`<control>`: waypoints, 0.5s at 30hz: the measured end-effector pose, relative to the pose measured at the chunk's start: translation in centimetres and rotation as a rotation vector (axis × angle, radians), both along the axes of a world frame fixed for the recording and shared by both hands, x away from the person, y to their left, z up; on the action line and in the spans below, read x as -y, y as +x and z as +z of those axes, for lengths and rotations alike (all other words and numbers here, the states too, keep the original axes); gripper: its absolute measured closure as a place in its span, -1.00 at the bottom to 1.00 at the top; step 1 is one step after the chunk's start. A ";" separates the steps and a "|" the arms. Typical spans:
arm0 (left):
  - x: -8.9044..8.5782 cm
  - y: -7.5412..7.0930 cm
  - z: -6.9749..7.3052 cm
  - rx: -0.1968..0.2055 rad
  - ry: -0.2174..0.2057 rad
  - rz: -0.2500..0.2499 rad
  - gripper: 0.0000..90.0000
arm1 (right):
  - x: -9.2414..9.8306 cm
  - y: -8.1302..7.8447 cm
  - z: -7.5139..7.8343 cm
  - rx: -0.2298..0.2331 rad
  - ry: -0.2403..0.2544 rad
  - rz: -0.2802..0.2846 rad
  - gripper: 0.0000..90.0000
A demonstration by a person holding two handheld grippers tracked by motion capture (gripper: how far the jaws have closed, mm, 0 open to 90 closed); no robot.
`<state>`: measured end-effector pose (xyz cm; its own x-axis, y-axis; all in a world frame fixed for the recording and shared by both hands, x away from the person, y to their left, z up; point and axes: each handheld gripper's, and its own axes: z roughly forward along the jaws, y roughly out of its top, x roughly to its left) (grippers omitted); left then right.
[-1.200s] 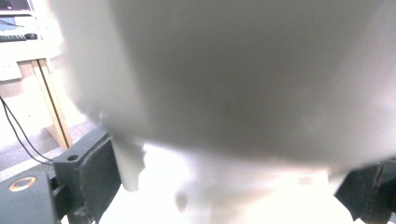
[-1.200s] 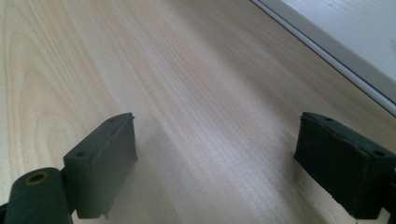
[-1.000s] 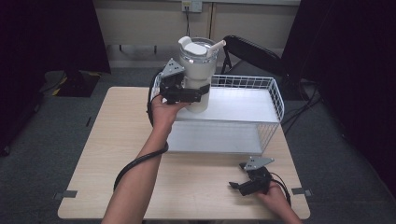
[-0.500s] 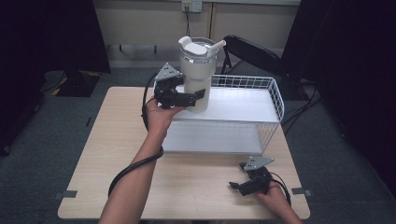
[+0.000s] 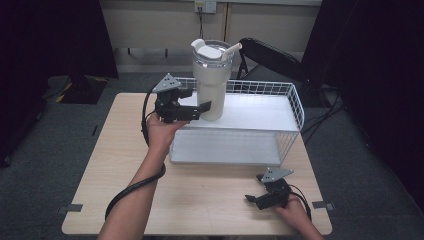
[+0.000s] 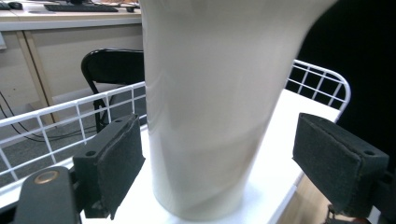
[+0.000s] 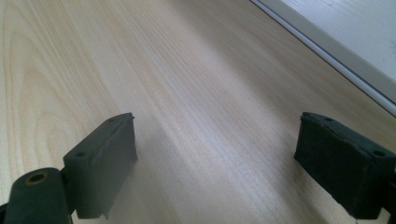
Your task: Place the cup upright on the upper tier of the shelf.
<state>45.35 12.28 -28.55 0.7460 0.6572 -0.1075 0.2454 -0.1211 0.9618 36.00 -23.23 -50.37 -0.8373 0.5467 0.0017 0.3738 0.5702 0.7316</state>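
Left hand-held gripper (image 5: 202,108) has its jaws spread wide on either side of the cream tumbler (image 5: 212,80), not touching it; the tumbler stands upright on the white wire rack (image 5: 260,117). Right hand-held gripper (image 5: 252,199) rests open on the desk (image 5: 200,192).
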 end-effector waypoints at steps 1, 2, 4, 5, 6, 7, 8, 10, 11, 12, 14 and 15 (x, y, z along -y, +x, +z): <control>-0.3 -0.3 0.0 0.000 -0.003 0.002 -0.66 | 0.0 0.0 0.0 0.000 0.000 0.000 -0.74; -0.3 -0.3 0.0 0.000 -0.003 0.002 -0.66 | 0.0 0.0 0.0 0.000 0.000 0.000 -0.74; -0.6 -0.8 0.0 -0.001 -0.003 -0.008 -0.66 | 0.0 0.0 0.0 0.000 0.000 0.001 -0.74; -0.7 -1.0 0.0 -0.003 -0.001 -0.011 -0.66 | 0.0 0.0 0.0 0.000 0.000 0.002 -0.74; -0.8 -1.1 0.0 -0.004 0.000 -0.009 -0.66 | 0.0 0.0 0.0 0.001 0.000 0.003 -0.74; -0.9 -1.3 0.0 -0.006 0.005 -0.016 -0.65 | 0.0 0.0 0.0 0.001 0.000 0.003 -0.74; -0.9 -1.5 0.0 -0.002 0.003 -0.020 -0.66 | 0.0 0.1 0.0 0.001 0.000 0.003 -0.74; -1.0 -1.8 -0.1 -0.003 0.001 -0.034 -0.65 | 0.0 0.1 0.0 0.001 0.000 0.003 -0.74; -1.1 -2.0 -0.2 -0.005 0.003 -0.040 -0.65 | 0.0 0.1 0.0 0.001 0.000 0.003 -0.74; -1.1 -2.2 -0.3 -0.004 0.005 -0.044 -0.65 | 0.0 0.1 0.0 0.001 0.000 0.003 -0.74; -1.3 -2.4 -0.4 -0.009 0.000 -0.054 -0.65 | 0.0 0.1 0.0 0.000 0.000 0.003 -0.74; -1.4 -2.6 -0.5 -0.014 -0.005 -0.059 -0.65 | 0.0 0.1 0.0 0.001 0.000 0.003 -0.74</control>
<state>42.77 13.70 -29.04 0.7818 0.6116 -0.1215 0.2514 -0.1309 0.9590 36.05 -23.21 -50.37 -0.8390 0.5441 0.0009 0.3714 0.5714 0.7319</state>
